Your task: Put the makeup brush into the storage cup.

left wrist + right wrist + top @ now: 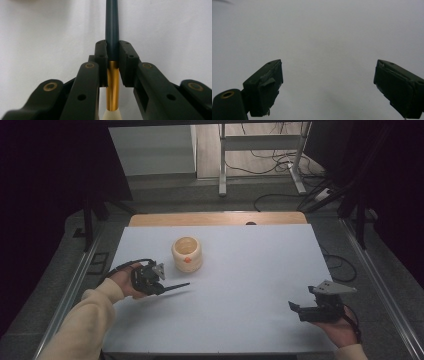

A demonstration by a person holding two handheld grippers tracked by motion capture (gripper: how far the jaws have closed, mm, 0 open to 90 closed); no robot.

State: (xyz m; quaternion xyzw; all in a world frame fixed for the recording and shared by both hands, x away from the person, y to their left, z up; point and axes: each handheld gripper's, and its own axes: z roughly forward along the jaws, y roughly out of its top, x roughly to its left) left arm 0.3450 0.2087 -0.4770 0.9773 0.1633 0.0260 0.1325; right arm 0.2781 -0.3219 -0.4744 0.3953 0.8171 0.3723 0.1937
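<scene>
— What do we see at the left of the white tabletop?

— We see the left gripper, held in a hand with a cream sleeve, its jaws closed on a paintbrush. In the high view the brush's dark handle juts out past the jaws to the right, low over the tabletop.

— And from the left gripper view?

— There we look straight along the brush. The pads press on it from both sides, right where the dark blue-green handle meets a gold metal ferrule. The handle runs away from us toward the top; below the ferrule a pale tip begins at the bottom edge, though we cannot tell whether it is bristle or foam.

— What stands near it?

— A cream ribbed pot, open at the top, with a small orange mark on its front. It sits on the tabletop just beyond the left gripper, apart from the brush.

— And the other hand?

— The right gripper is held at the near right corner of the tabletop, well apart from pot and brush. In the right gripper view we see its jaws standing wide, with bare white surface between them and nothing held.
</scene>
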